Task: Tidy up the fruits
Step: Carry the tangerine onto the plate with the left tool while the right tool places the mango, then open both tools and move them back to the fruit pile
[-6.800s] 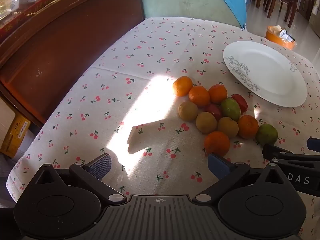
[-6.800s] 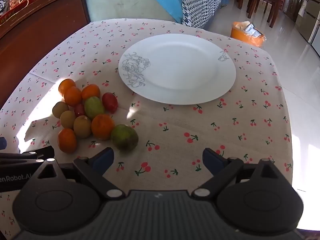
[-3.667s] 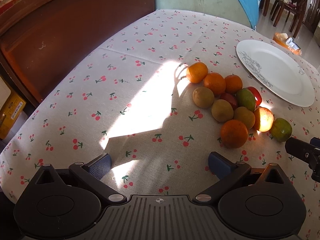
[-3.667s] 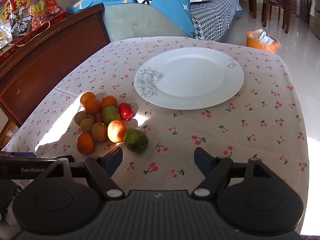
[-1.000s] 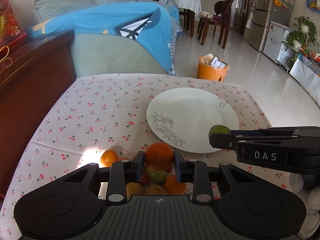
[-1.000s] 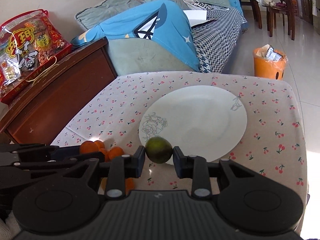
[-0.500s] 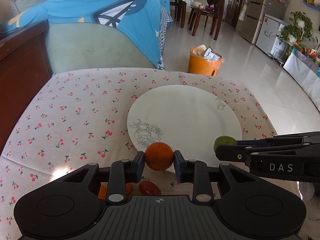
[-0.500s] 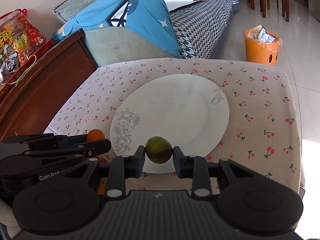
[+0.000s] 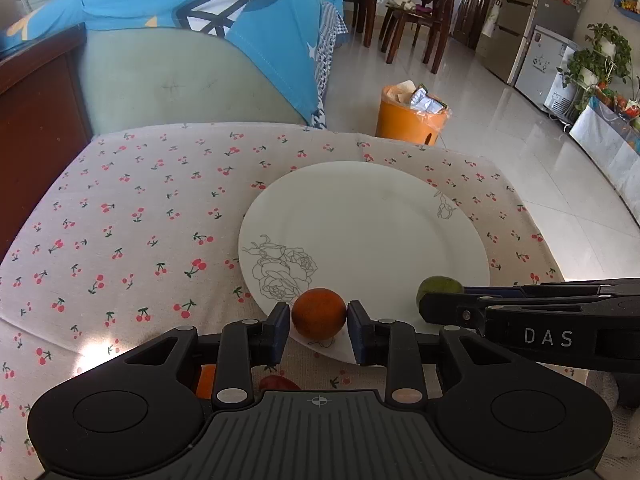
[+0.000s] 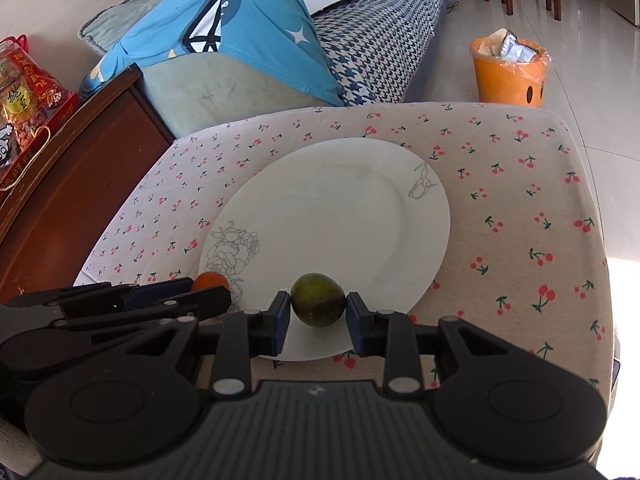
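My left gripper (image 9: 319,324) is shut on an orange (image 9: 319,313) and holds it over the near rim of the white plate (image 9: 372,224). My right gripper (image 10: 319,312) is shut on a green fruit (image 10: 319,299), also over the near rim of the plate (image 10: 340,216). In the left wrist view the right gripper (image 9: 520,316) enters from the right with the green fruit (image 9: 438,285) at its tip. In the right wrist view the left gripper (image 10: 120,304) lies at left with the orange (image 10: 210,280). A red fruit (image 9: 276,382) and another orange (image 9: 206,380) peek out under the left gripper.
The table carries a cherry-print cloth (image 9: 140,208). A wooden cabinet (image 10: 72,184) stands at its left, a sofa with a blue cover (image 10: 224,32) behind it. An orange bin (image 10: 508,72) stands on the floor beyond the far edge.
Both grippers have moved forward and lower toward the plate with their fruits still held. The fruit pile has dropped almost out of view under the left gripper.
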{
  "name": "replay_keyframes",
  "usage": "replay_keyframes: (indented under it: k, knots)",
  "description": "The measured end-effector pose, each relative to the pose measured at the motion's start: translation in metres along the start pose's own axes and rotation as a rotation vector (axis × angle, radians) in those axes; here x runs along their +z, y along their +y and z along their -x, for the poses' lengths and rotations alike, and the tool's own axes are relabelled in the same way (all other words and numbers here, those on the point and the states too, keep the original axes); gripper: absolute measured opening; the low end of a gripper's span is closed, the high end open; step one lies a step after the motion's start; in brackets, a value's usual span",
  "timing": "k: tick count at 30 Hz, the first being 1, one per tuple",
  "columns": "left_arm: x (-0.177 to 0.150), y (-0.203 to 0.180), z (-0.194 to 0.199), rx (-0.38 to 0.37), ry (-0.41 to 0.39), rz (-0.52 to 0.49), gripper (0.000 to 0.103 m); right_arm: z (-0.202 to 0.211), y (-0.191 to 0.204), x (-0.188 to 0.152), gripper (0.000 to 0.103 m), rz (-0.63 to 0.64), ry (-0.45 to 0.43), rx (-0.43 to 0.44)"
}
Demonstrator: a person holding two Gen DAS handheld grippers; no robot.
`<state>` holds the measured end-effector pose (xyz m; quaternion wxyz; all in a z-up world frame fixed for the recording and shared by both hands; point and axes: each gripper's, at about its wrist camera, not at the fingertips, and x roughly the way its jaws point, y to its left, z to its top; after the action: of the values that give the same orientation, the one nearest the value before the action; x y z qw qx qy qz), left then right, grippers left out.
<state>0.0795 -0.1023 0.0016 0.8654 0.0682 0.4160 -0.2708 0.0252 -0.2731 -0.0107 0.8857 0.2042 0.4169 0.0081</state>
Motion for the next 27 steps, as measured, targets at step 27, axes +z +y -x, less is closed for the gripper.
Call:
replay_keyframes:
  k: [27]
  knots:
    - [-0.002,0.012,0.031,0.067,-0.015,0.046,0.065,0.015,0.020,-0.001,0.039,0.052,-0.029,0.045]
